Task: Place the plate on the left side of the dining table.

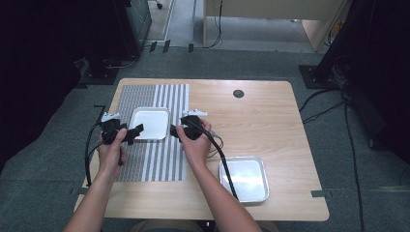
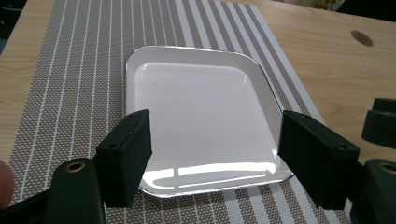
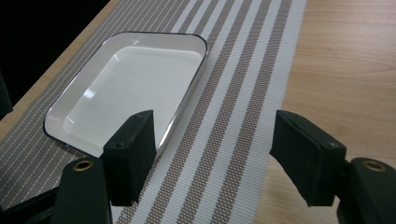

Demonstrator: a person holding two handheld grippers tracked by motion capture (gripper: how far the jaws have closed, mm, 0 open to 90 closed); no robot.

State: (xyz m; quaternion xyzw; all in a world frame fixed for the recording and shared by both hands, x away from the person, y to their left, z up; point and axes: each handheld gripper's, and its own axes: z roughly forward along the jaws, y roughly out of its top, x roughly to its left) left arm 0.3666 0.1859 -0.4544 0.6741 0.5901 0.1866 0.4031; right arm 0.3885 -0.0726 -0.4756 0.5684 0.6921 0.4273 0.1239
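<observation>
An empty white square tray [image 1: 151,123] lies on a brown-and-white striped placemat [image 1: 154,162] at the table's left. My left gripper [image 1: 137,132] hovers at the tray's near left corner and points right. My right gripper [image 1: 173,130] hovers at its near right edge and points left. In the left gripper view the tray [image 2: 201,107] lies on the mat beyond my left gripper [image 2: 215,140], whose jaws stand wide apart and touch nothing. In the right gripper view my right gripper [image 3: 215,135] is open over the mat [image 3: 233,93], with the tray [image 3: 126,79] to its left.
A second empty white tray [image 1: 244,178] sits on the bare wood at the front right, under the right gripper's cable. A dark round grommet [image 1: 238,93] marks the table's far middle. Part of the other gripper [image 2: 380,121] shows in the left gripper view. Cables run over the floor.
</observation>
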